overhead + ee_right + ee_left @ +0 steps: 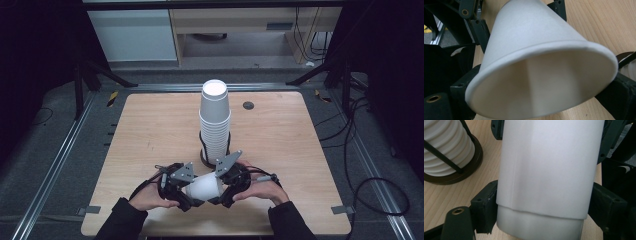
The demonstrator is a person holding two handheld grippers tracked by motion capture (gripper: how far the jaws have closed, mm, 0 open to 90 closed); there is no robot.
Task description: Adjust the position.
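No text, label, brand, number or sign can be read anywhere in these pictures. The plain white paper cup [204, 188] bears no print on its wall or rim, and the tall stack of white paper cups [215, 121] at twelve o'clock from it is equally blank. The pale wooden table top [150, 130] carries no markings that can be read.
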